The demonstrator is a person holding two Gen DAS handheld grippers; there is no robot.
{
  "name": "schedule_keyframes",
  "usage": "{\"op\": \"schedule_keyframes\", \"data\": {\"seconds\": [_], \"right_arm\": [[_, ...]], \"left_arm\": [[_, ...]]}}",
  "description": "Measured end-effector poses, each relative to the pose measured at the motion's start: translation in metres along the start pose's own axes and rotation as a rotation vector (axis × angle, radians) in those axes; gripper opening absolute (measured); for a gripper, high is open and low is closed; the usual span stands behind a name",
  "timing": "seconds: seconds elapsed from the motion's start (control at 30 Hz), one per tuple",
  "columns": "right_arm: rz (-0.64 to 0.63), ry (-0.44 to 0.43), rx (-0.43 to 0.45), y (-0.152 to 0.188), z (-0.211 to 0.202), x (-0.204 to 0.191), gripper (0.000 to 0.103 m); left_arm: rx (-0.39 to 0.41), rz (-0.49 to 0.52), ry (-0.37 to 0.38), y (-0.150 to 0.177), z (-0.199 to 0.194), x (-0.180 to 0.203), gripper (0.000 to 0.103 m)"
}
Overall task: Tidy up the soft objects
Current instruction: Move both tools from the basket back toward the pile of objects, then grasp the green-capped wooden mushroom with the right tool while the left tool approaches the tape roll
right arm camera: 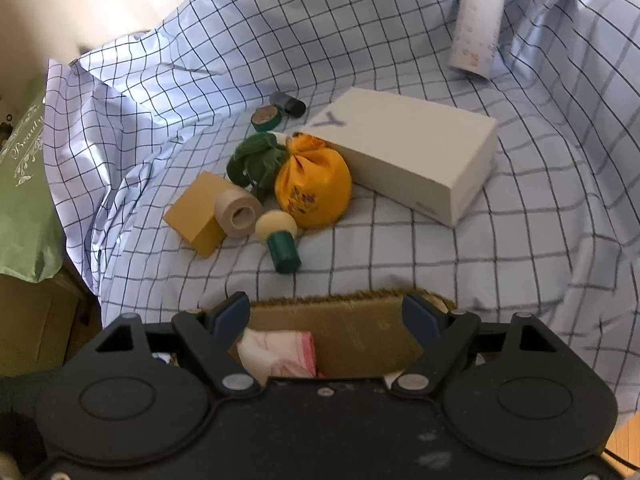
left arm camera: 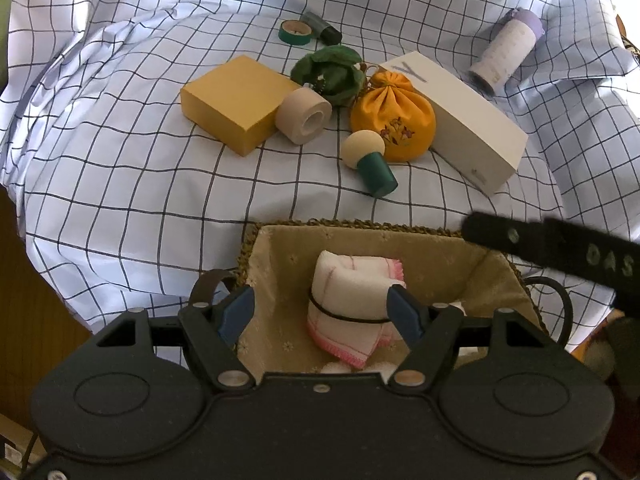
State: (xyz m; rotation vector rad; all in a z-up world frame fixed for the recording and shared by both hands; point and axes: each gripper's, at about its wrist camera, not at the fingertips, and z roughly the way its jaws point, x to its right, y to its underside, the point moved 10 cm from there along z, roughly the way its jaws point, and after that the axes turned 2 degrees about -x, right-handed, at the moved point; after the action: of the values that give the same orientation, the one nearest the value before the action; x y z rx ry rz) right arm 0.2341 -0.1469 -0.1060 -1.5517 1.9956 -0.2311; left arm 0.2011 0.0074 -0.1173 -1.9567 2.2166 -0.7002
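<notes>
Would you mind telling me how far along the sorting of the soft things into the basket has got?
Done: a rolled white-and-pink cloth lies in the lined basket. In hand: nothing; the left gripper and right gripper are both open above the basket. Left: the orange pouch and green fabric piece sit on the checked sheet among the boxes and tape rolls.

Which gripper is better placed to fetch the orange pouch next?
Probably right. The right gripper is open, empty and faces the orange pouch; the left gripper stands over the basket, around the rolled cloth.
</notes>
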Motion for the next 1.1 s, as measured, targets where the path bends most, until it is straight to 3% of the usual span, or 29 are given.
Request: {"op": "schedule_keyframes", "data": {"seconds": [0.33, 0.53, 0.73, 0.87, 0.97, 1.1], "right_arm": [[-0.049, 0.017, 0.027, -0.029, 0.027, -0.025, 0.084], [-0.076, 0.027, 0.015, -0.031, 0.045, -0.038, 0.084], [-0.135, 0.043, 0.009, -0.035, 0.064, -0.050, 0.071], [-0.164, 0.049, -0.001, -0.035, 0.079, -0.057, 0.059], [-0.187, 0.048, -0.017, -0.034, 0.089, -0.062, 0.049], [-0.211, 0.069, -0.021, -0.035, 0.101, -0.066, 0.048]], "left_arm": [[0.039, -0.026, 0.012, -0.008, -0.009, -0.010, 0.069], [0.038, -0.062, 0.061, -0.010, -0.011, -0.015, 0.069], [0.106, -0.106, 0.086, -0.022, -0.029, -0.025, 0.069], [0.146, -0.143, 0.059, -0.031, -0.034, -0.041, 0.069], [0.141, -0.170, 0.038, -0.034, -0.029, -0.053, 0.069], [0.115, -0.199, 0.024, -0.033, -0.019, -0.063, 0.069]]}}
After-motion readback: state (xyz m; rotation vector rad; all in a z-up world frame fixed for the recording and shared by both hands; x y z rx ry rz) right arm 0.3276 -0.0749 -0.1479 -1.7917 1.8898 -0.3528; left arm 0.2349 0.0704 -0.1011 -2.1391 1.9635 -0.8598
